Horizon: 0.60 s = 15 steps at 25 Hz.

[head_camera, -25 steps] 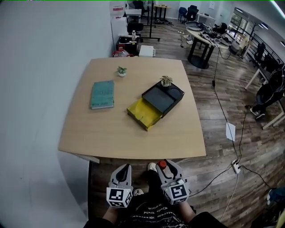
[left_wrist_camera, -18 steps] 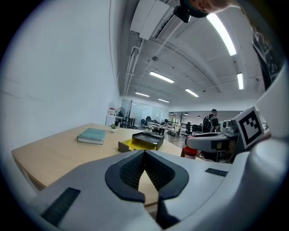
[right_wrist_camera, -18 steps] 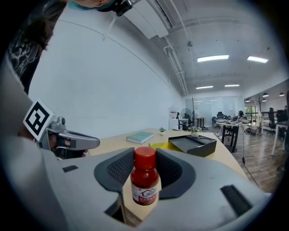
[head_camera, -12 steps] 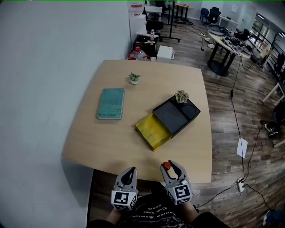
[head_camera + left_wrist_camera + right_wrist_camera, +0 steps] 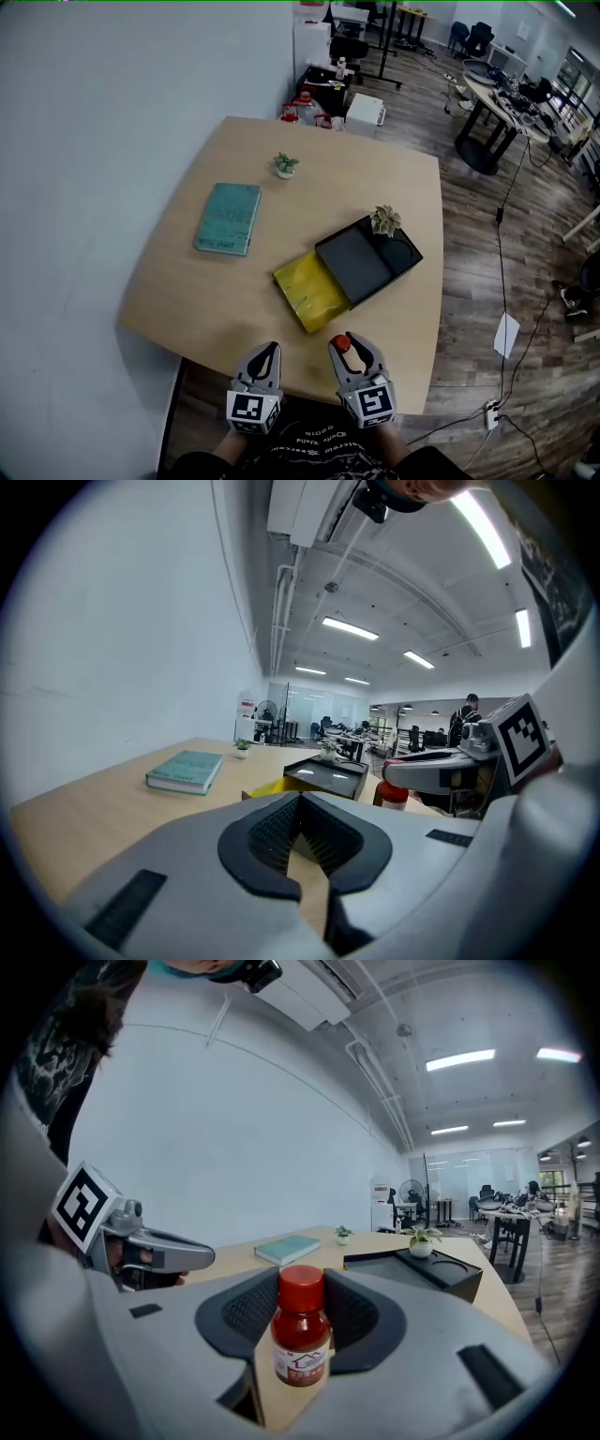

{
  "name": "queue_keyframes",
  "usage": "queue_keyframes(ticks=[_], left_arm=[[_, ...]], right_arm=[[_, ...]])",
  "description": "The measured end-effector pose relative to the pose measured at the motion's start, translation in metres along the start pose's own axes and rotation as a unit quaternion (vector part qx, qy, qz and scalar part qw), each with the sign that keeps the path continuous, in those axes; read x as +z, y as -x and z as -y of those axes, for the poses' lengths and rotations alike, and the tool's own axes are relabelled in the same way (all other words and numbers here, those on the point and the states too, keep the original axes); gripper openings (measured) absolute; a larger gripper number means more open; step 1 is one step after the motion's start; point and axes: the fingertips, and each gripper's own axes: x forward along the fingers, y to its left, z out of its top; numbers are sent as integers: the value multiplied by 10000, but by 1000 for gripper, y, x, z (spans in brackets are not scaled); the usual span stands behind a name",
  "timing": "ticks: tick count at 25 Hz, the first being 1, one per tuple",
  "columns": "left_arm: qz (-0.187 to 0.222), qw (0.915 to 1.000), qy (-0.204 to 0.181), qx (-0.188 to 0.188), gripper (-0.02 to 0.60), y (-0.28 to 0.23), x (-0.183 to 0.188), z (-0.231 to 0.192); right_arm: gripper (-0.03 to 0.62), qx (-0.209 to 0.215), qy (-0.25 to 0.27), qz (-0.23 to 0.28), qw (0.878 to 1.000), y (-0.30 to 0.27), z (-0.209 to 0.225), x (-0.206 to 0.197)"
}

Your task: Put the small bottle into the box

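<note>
The right gripper view shows the right gripper clamped on the bottle; the head view catches just its red cap. The left gripper is closed, empty. The box lies open on the table, well apart from the bottle.

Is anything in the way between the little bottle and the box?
Nothing visible. The right gripper holds the small bottle near the table edge, and only bare tabletop lies between it and the box with its open yellow drawer.
</note>
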Motion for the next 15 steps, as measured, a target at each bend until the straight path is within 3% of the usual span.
queue_keyframes(ticks=[4, 9, 15], left_arm=[[29, 9999, 14, 118, 3, -12, 8, 2], [-48, 9999, 42, 114, 3, -23, 14, 0], [-137, 9998, 83, 82, 3, -39, 14, -10]], right_arm=[[155, 115, -61, 29, 9999, -5, 11, 4], [155, 72, -545, 105, 9984, -8, 25, 12], [155, -33, -431, 93, 9990, -20, 33, 20]])
